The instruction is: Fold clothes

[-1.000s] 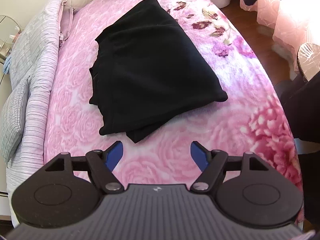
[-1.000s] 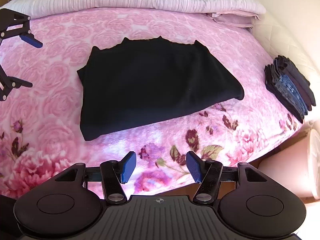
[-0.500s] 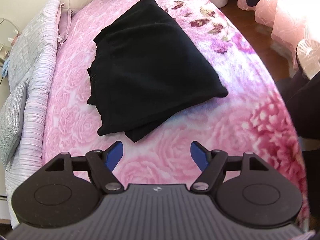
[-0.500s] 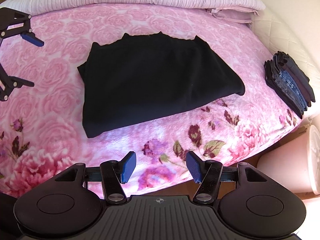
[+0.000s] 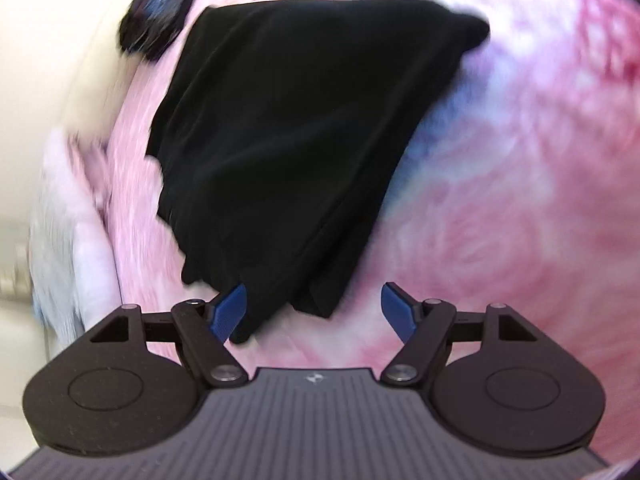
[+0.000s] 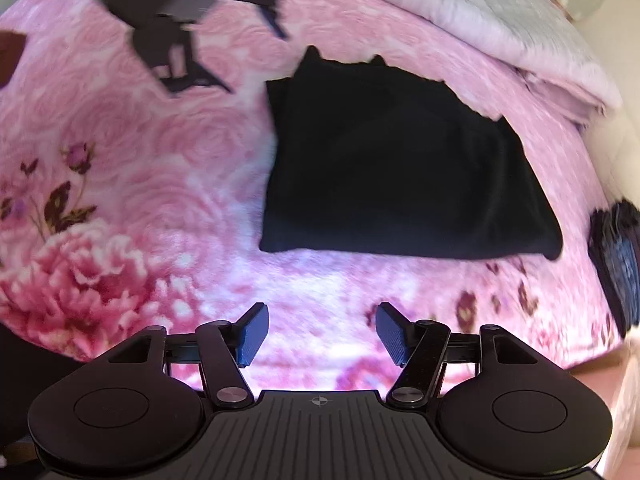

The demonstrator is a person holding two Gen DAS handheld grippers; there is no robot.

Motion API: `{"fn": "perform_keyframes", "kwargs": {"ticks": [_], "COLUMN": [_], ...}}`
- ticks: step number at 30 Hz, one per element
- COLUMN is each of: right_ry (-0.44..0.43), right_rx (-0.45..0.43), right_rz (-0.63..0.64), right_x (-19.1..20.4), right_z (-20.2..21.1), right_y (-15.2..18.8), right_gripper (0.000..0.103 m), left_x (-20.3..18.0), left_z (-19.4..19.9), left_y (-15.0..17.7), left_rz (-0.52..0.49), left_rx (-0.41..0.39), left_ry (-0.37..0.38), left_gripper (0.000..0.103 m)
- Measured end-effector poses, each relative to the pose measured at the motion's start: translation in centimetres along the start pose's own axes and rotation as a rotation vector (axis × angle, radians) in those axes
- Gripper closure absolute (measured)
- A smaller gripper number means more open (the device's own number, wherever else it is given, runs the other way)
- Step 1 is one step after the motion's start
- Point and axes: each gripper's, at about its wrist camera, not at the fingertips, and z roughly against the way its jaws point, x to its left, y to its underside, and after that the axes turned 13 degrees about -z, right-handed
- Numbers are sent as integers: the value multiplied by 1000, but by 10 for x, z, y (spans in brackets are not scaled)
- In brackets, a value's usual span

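Observation:
A folded black garment [image 5: 288, 140] lies flat on the pink floral bedspread [image 5: 500, 200]. My left gripper [image 5: 314, 314] is open, and the garment's near corner lies between its blue pads. The same black garment [image 6: 400, 172] shows in the right wrist view, ahead and to the right. My right gripper [image 6: 320, 334] is open over bare bedspread [image 6: 140, 184], short of the garment's near edge. The left gripper [image 6: 188, 28] appears blurred at the upper left of that view. Both views are motion-blurred.
A stack of folded dark and blue clothes [image 5: 160, 4] sits beyond the garment near the cream headboard; the stack [image 6: 616, 256] is at the right edge in the right view. Folded pale striped bedding [image 6: 520, 36] lies along the far side.
Both grippers have swung quickly. The left one has closed in on the garment's near corner, which now lies between its pads. The right view has shifted left and nearer the bed.

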Motion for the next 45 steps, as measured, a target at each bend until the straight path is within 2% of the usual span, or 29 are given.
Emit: {"fn": "perform_keyframes", "kwargs": {"ticks": [6,10,11,13,15,18,19,23,27,29,30,31,33,35,37,41,45], "right_ry": [9,72,88,124,162,203,215,243,254,249,245,236,206,161,122,29,-28], "right_rx": [-42,-81,-86,-96,-106,-116,-127,-166,-200,-226,-233,-238,-243,-243,-243,-238,-267], "right_rz": [49,142,165,219,284,413,458,603,666,698,715,715,684,614,556,428,397], "right_x": [23,42,45,50,54,57,56,45,37,39,41,39,33,23,14,-7,-13], "right_z": [-43,-68,-76,-91,-106,-120,-122,-128,-140,-145,-148,-149,-148,-141,-134,-113,-81], "right_y": [2,1,1,0,0,2,4,18,18,13,11,8,2,-7,-16,-39,-50], "right_gripper": [33,33,33,33,33,33,33,33,33,33,33,33,43,69,86,91,91], "left_x": [-17,-19,-18,-16,-14,-10,-9,-5,-14,-14,-12,-11,-6,-2,6,21,26], "left_z": [-40,-52,-53,-57,-60,-66,-67,-74,-70,-71,-71,-70,-68,-64,-57,-36,0], "left_y": [11,18,18,20,21,24,24,27,27,28,27,27,27,28,30,38,47], "left_rz": [-166,-238,-237,-234,-231,-228,-226,-223,-244,-237,-229,-218,-187,-170,-148,-128,-118], "left_rx": [-61,-112,-112,-111,-110,-109,-109,-109,-120,-123,-122,-122,-124,-134,-147,-171,-188], "left_ry": [-44,-78,-76,-72,-69,-63,-61,-57,-107,-109,-103,-88,-56,-50,-37,-14,26], "left_gripper": [30,28,29,38,43,65,68,67,59,59,60,69,83,89,92,95,95]}}
